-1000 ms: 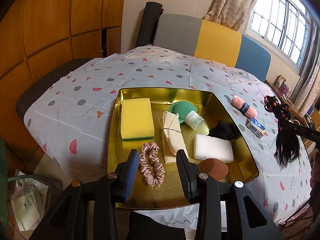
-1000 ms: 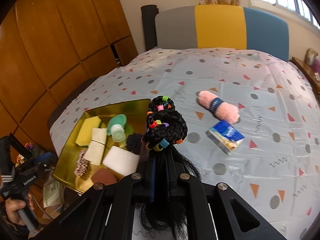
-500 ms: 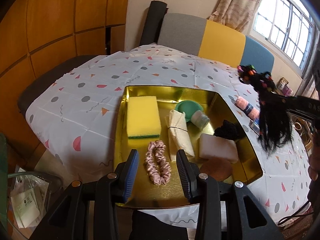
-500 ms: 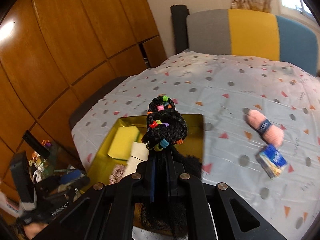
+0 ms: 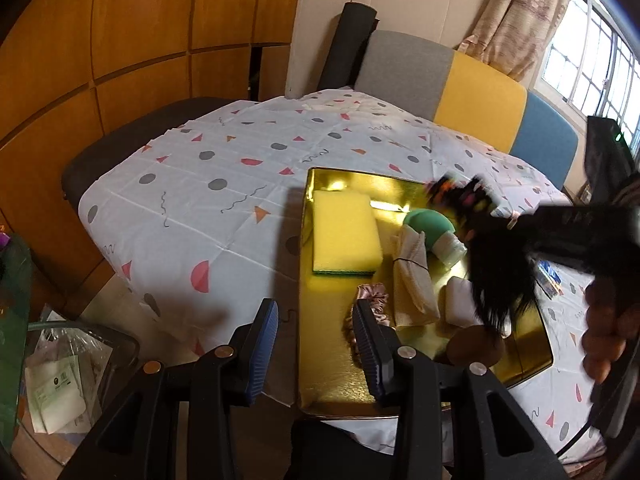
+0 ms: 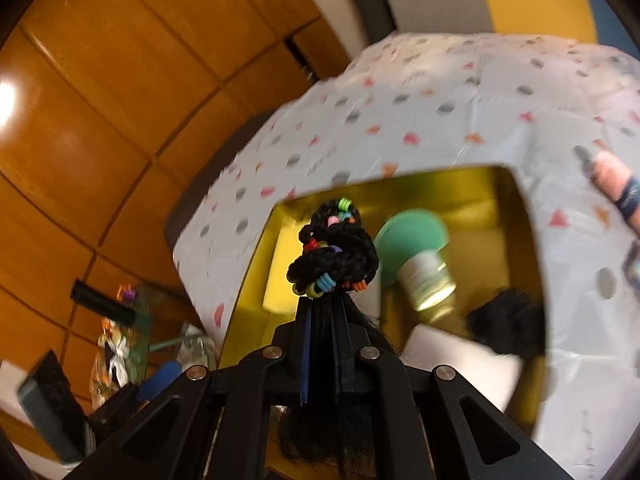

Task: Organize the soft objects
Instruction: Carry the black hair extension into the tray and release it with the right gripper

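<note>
My right gripper (image 6: 322, 312) is shut on a black braided hairpiece (image 6: 334, 256) with coloured beads, its loose hair hanging below. The hairpiece (image 5: 500, 272) hovers above the right half of the gold tray (image 5: 320, 360). In the tray lie a yellow sponge (image 5: 344, 236), a green bottle (image 5: 430, 228), a rolled cream cloth (image 5: 414, 280), a pink scrunchie (image 5: 374, 300), a white sponge (image 5: 460, 304), a brown pad (image 5: 476, 348) and a black scrunchie (image 6: 508, 328). My left gripper (image 5: 314, 308) is open and holds nothing, above the tray's near left edge.
A pink rolled towel (image 6: 612, 176) and a blue packet (image 5: 548, 276) lie on the patterned tablecloth (image 5: 224, 208) right of the tray. A person's hand (image 5: 604, 344) holds the right gripper. A multicoloured seat back (image 5: 460, 76) stands behind the table. Plastic bags (image 5: 60, 376) lie at lower left.
The right gripper has carried the hairpiece left, from above the tablecloth to above the tray. The left gripper has drifted left, towards the tray's left edge.
</note>
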